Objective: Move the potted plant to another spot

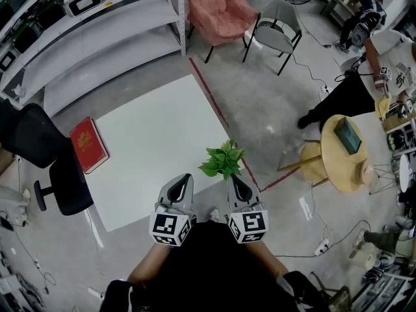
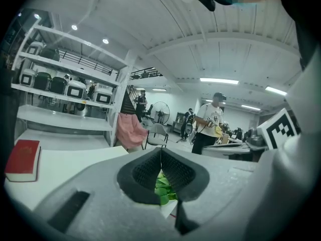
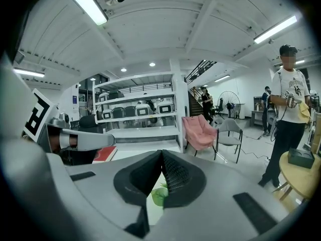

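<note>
I hold both grippers over the near edge of the white table [image 1: 149, 142], side by side. The left gripper [image 1: 187, 178] has its two jaws pressed together at the tips, and nothing is between them. The right gripper [image 1: 233, 178] is the same: its jaws meet at the tips and it holds nothing.

The potted plant [image 1: 223, 160] stands on the near right corner of the table, close to the table's edge. From the head view I see only its green leaves; the pot is hidden under them. The right gripper's tips are just beside the leaves, and the left gripper is a little further to the left of them. In the left gripper view the leaves [image 2: 163, 187] show through the gap under the closed tips, and in the right gripper view one leaf [image 3: 159, 196] shows in the same way.

A red book [image 1: 88, 144] lies on the left edge of the table. A black office chair [image 1: 39, 155] stands just beside that left edge. A red tape line [image 1: 214, 103] runs on the floor along the right side of the table.
</note>
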Demonstrator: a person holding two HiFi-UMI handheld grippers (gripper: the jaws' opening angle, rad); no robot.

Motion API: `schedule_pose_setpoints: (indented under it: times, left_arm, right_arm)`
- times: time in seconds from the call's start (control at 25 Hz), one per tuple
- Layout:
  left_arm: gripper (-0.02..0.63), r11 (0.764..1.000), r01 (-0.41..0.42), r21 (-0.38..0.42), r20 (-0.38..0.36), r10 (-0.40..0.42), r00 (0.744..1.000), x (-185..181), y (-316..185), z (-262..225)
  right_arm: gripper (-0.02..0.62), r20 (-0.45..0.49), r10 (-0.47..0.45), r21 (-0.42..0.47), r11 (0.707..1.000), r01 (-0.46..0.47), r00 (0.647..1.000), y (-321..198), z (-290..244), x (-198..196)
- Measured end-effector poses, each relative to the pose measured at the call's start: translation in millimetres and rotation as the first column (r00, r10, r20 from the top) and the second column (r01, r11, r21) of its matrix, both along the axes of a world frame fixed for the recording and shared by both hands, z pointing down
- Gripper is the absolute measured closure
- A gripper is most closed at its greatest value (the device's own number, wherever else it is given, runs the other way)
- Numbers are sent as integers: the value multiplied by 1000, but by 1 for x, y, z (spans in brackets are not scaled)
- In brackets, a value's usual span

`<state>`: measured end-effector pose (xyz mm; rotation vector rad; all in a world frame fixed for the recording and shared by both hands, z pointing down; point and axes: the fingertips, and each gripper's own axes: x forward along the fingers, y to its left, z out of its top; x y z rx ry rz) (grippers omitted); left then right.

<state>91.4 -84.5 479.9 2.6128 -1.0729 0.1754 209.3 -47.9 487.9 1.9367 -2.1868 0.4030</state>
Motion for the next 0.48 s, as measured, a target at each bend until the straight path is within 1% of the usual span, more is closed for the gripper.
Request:
schedule_pose_setpoints:
  times: [0.48]
  left_arm:
    - [589,1000,-1,-3,-2,1,1000,1,1,1]
  right_arm:
    - [583,-16,-7,-2,1000,7,1000,0,1,-1]
